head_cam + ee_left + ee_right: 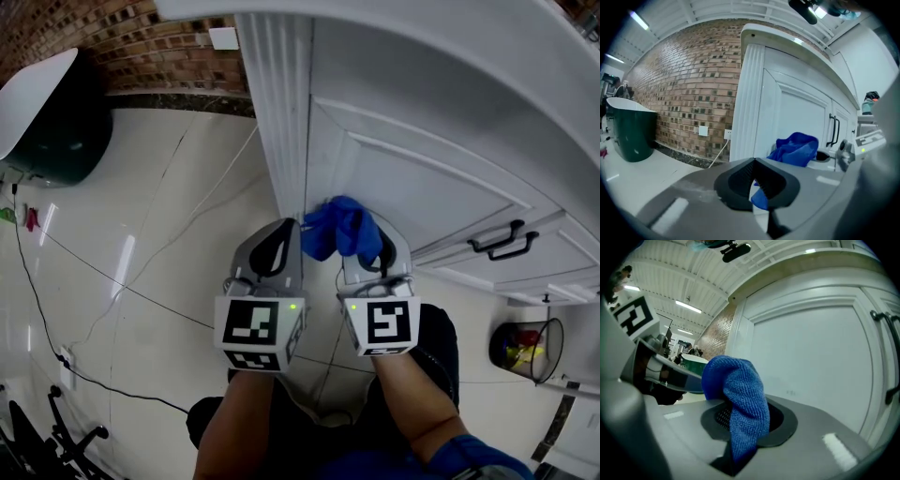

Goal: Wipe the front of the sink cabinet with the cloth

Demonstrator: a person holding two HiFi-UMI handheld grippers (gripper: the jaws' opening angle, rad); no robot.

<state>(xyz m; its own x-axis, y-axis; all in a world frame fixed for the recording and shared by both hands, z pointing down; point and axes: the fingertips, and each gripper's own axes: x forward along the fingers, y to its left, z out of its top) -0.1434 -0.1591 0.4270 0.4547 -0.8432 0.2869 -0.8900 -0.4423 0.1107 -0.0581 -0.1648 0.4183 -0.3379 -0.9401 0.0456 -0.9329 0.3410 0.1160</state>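
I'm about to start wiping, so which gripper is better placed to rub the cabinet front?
Right. The right gripper is shut on the blue cloth, facing the cabinet door; the left gripper is shut beside it.

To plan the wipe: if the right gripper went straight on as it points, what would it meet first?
Most likely the white cabinet door, with the blue cloth clamped in the right gripper touching its flat panel first; the gap is hard to judge.
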